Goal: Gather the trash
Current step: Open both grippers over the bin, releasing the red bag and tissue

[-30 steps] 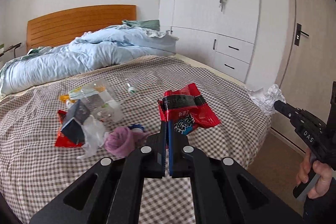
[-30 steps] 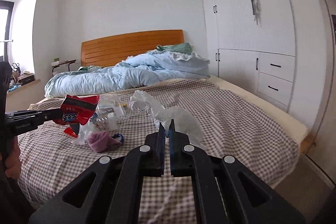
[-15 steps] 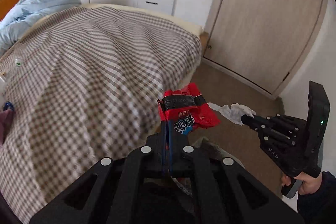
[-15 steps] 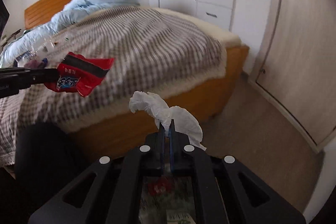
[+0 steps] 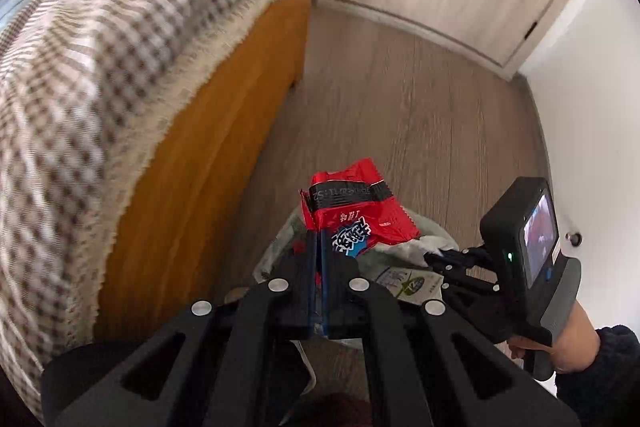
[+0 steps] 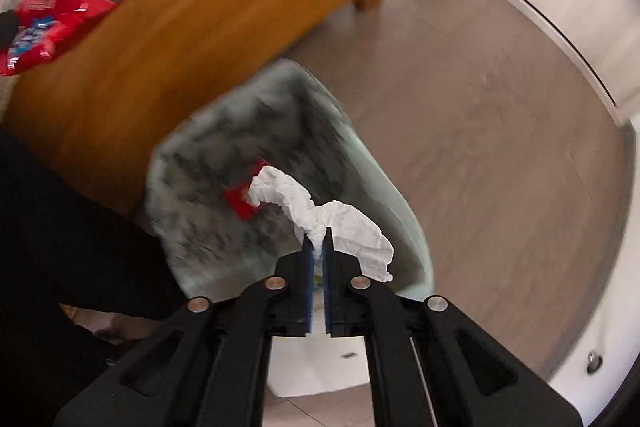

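Both grippers have been swung from the bed down over the trash bin (image 6: 372,163). The red snack wrapper (image 5: 352,215) is pinched by the left gripper (image 5: 318,239). The white tissue (image 6: 320,215) is clamped in the right gripper (image 6: 317,239) above the bin's opening.

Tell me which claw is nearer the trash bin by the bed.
Right, though narrowly. The right claw, shut on the crumpled tissue, hangs directly above the bin opening. The left claw, gripping the red snack wrapper, is near its rim.
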